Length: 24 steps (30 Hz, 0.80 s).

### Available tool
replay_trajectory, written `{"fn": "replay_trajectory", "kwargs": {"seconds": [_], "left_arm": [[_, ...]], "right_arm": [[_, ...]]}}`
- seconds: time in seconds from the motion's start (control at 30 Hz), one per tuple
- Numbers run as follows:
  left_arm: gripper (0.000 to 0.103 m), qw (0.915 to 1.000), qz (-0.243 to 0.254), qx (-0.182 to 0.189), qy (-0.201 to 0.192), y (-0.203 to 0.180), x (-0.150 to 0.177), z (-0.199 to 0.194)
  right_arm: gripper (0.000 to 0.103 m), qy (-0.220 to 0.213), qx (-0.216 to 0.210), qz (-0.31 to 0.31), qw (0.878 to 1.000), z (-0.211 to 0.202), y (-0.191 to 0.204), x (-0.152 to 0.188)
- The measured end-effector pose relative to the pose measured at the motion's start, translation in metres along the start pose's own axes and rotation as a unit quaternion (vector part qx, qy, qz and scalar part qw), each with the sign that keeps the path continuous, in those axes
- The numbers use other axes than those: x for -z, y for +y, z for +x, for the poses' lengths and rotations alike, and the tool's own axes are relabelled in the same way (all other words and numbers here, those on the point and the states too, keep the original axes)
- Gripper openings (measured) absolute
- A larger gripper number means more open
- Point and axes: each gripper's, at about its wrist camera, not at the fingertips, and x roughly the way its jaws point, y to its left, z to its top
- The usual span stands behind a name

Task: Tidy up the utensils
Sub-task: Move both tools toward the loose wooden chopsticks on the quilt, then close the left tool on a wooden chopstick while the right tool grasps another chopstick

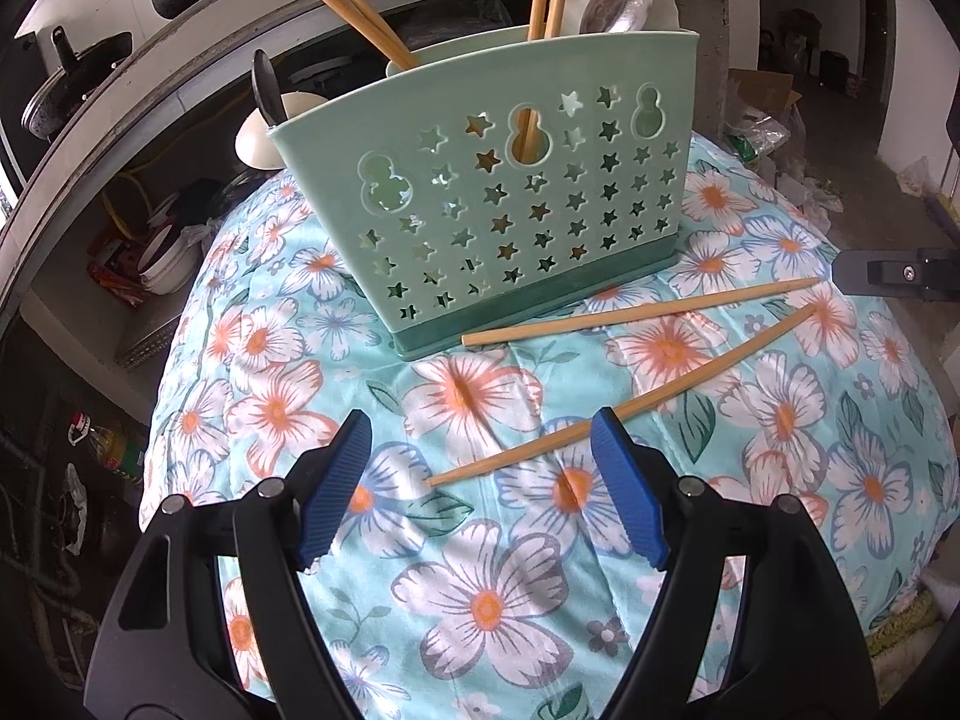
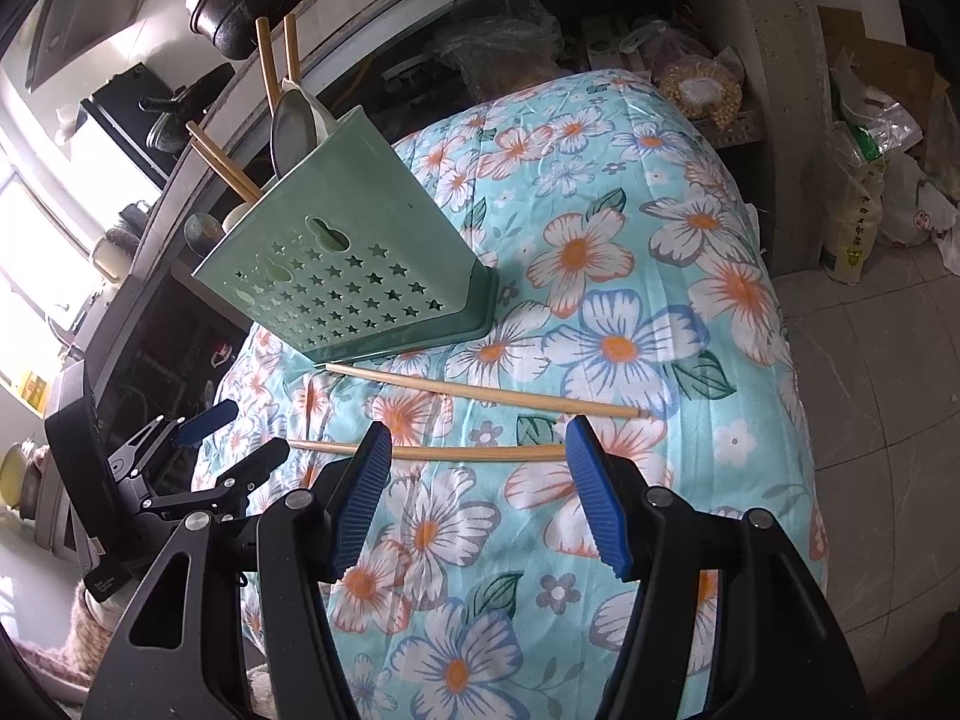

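A pale green utensil holder point(image 1: 480, 198) point(image 2: 360, 264) with star cut-outs stands on a floral cloth point(image 1: 480, 600) point(image 2: 600, 240). It holds several chopsticks and spoons. Two loose chopsticks lie in front of it. The far chopstick point(image 1: 642, 312) point(image 2: 480, 390) rests by the holder's base. The near chopstick point(image 1: 624, 405) point(image 2: 474, 452) lies closer to me. My left gripper point(image 1: 480, 426) is open, and the near chopstick's thin end lies on the cloth between its fingers. My right gripper point(image 2: 478, 429) is open just above the same chopstick, which runs crosswise from one fingertip to the other.
Behind the cloth runs a concrete counter with black pans on top and cluttered shelves beneath. Bags and a cardboard box point(image 2: 888, 78) stand on the tiled floor to the right. In the right wrist view the left gripper point(image 2: 237, 438) shows at the cloth's left edge.
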Motion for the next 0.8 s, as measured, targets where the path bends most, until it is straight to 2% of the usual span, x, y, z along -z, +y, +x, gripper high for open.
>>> {"fn": "replay_trajectory", "kwargs": {"seconds": [0.23,0.43,0.67,0.8], "left_arm": [[0.072,0.9989,0.018,0.043,-0.009,-0.011,0.000,0.006],[0.069,0.9951,0.080,0.056,-0.016,-0.040,-0.007,0.015],[0.054,0.9849,0.166,0.050,0.004,-0.075,-0.008,0.034],[0.041,0.9815,0.180,0.065,0.009,-0.080,-0.008,0.039]], "right_arm": [[0.059,-0.005,-0.003,0.013,1.000,-0.004,-0.007,0.000],[0.059,-0.002,-0.006,0.026,1.000,-0.005,-0.015,0.001],[0.059,-0.005,-0.010,0.036,0.999,-0.009,-0.021,0.001],[0.059,-0.005,-0.010,0.039,0.999,-0.009,-0.023,0.001]]}}
